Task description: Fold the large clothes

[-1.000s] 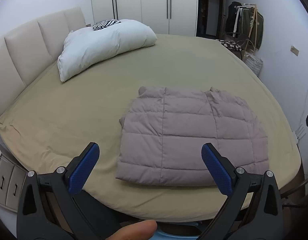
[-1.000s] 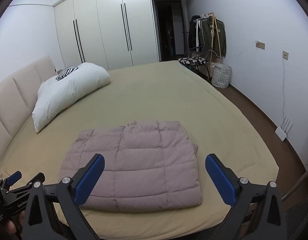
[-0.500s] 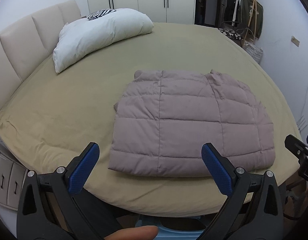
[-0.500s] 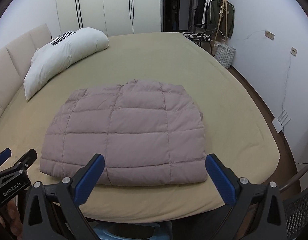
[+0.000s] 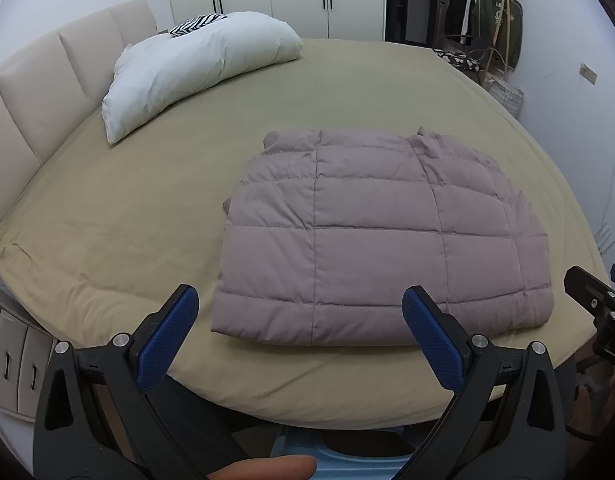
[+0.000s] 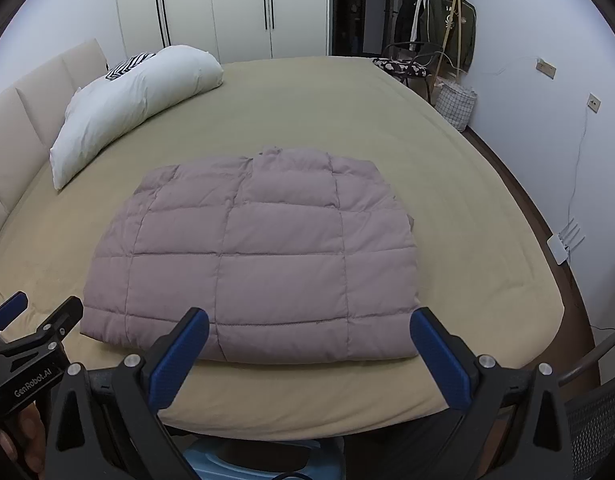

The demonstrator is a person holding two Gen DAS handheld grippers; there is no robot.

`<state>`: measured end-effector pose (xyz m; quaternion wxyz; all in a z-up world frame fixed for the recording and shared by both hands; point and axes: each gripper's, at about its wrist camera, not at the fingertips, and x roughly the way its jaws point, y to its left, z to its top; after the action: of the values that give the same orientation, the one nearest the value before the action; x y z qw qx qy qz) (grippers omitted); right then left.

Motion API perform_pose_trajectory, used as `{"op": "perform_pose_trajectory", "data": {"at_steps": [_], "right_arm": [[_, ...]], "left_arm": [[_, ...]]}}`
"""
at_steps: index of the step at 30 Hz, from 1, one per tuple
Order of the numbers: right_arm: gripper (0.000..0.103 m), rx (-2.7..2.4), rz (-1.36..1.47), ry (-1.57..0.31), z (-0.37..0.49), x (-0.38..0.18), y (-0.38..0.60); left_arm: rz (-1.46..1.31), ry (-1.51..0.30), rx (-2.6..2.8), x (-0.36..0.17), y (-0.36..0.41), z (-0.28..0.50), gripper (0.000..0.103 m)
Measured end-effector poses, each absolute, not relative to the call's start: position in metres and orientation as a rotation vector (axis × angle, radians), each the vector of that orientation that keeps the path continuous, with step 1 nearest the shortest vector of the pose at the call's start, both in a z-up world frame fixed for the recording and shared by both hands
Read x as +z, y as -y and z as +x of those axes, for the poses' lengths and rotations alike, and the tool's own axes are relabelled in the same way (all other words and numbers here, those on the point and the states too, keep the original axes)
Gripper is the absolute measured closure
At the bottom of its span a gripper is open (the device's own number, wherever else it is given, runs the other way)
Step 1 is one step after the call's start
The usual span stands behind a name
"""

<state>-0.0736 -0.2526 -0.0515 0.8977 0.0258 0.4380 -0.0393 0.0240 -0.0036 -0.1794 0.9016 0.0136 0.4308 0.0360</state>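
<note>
A mauve quilted puffer jacket (image 5: 371, 236) (image 6: 255, 256) lies folded into a flat rectangle on the olive bed sheet (image 5: 127, 216) (image 6: 467, 216), near the bed's front edge. My left gripper (image 5: 303, 314) hangs open just in front of the jacket's near hem, with nothing between its blue pads. My right gripper (image 6: 309, 336) is open too, poised over the same front hem and touching nothing. Each gripper shows at the edge of the other's view: the right one (image 5: 599, 300) and the left one (image 6: 23, 320).
A long white pillow (image 5: 195, 68) (image 6: 135, 96) lies at the far left by the padded headboard (image 5: 39, 80). White wardrobes (image 6: 227, 8) line the back wall. A clothes rack (image 6: 439, 24), chair and basket (image 6: 455, 104) stand at the right. Drawers (image 5: 11, 368) sit low at the left.
Both grippers have come closer to the bed and tilted down, so the folded jacket looms larger. The jacket itself has not moved. Both stay open.
</note>
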Motion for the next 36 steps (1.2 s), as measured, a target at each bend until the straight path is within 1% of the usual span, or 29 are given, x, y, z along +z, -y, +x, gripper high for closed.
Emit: {"op": "perform_pose_trajectory", "data": {"at_steps": [36], "right_arm": [[0.000, -0.083, 0.058, -0.918, -0.0749, -0.0553, 0.2519]], "left_arm": [[0.028, -0.901, 0.069, -0.1839, 0.0049, 0.0236, 0.000]]}}
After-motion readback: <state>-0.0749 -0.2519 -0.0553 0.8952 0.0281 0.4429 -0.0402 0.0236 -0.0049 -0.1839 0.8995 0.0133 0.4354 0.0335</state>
